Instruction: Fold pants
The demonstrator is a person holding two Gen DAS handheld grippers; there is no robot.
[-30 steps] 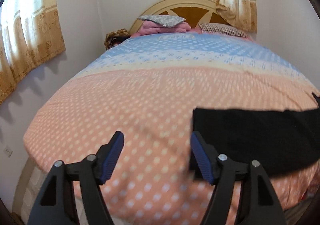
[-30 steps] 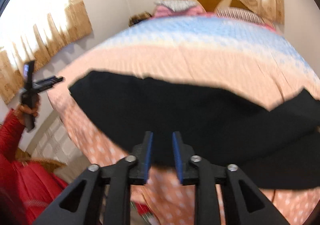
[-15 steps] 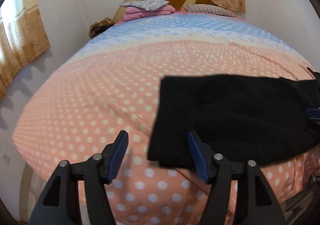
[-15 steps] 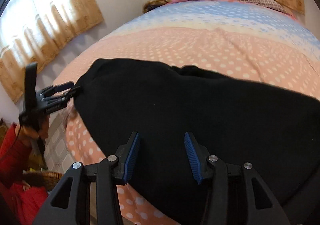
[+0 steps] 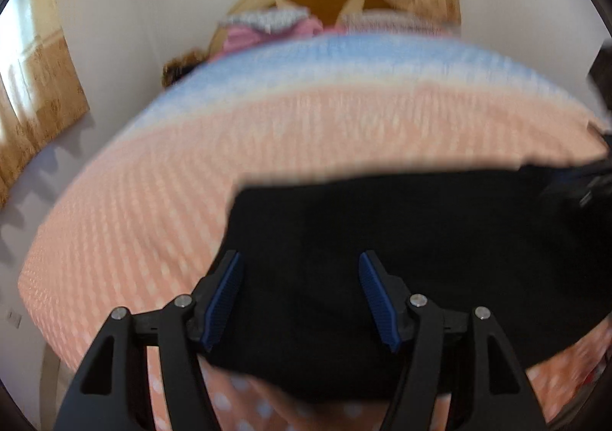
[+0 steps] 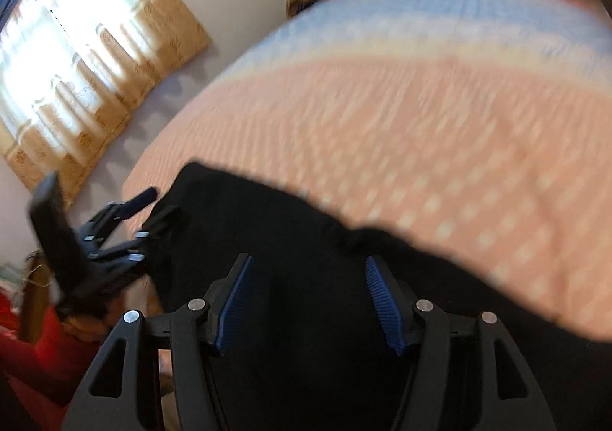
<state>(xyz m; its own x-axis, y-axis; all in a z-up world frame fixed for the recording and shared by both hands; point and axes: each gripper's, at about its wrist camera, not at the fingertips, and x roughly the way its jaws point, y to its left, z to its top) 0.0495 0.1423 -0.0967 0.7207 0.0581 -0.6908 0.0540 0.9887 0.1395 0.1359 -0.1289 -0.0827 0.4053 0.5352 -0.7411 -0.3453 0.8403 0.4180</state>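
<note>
The black pants lie flat across the near edge of the bed, on the peach dotted part of the cover, one squared end toward my left side. A second ago that end sat off beside my left gripper; now the fabric fills the space beneath both blue pads, so I have come in over it and lower. Its jaws stand spread, nothing pinched between them.

My right gripper was nearly pressed together a second ago and its jaws are opening now, the cloth under them but not clamped. From that view my left gripper shows at the pants' end (blurred, so I cannot tell whether it touches).

I read this as both hands lining up for a fresh grab on the near edge, ready to carry it over for a fold. The pillows at the headboard are well apart from all this.
</note>
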